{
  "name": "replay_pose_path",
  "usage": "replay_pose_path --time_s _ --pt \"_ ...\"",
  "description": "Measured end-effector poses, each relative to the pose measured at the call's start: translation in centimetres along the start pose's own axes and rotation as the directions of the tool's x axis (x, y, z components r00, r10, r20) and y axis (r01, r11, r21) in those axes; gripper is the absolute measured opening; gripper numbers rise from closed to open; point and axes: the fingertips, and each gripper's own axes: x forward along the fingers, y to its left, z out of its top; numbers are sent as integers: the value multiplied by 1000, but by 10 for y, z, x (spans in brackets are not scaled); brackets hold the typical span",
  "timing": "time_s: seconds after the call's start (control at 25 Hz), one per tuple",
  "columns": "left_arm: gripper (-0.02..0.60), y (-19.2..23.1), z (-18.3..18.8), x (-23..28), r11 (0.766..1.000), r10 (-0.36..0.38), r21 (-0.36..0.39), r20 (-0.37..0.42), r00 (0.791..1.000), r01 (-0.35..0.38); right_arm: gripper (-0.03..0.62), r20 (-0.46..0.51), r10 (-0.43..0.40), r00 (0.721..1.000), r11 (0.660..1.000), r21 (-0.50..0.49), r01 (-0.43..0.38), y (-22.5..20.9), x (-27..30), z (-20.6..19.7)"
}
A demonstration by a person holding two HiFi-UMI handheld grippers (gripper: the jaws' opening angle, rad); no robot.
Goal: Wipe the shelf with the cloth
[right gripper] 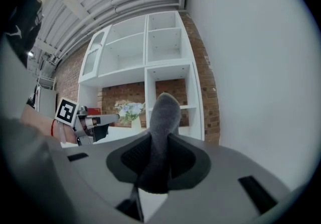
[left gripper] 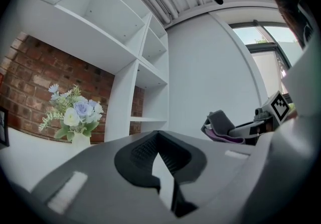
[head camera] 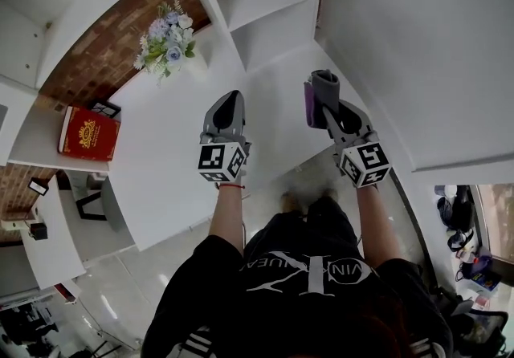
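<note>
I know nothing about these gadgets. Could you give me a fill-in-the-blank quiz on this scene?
The folded grey cloth is clamped in the gripper on the person's ___ side.
The left gripper is shut and holds ___.
The white vase of pale flowers stands against a wall of red ___.
Answers: right; nothing; brick.

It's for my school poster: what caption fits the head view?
Right gripper holds a grey cloth above the white shelf; left gripper is empty.
</note>
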Motion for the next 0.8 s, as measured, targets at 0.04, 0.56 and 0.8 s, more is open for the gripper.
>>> replay_pose_path --time_s 0.04,0.56,0.8 --pt "3 2 -1 2 1000 4 -3 0 1000 -4 84 -7 9 1000 1000 1 -9 -1 7 0" --pt "3 32 -26 41 987 160 -26 -21 987 -161 84 -103 225 969 974 7 -226 -20 110 -21" --pt "3 44 -39 54 962 272 -15 -34 962 -272 84 -140 331 933 943 12 -333 -26 154 -31"
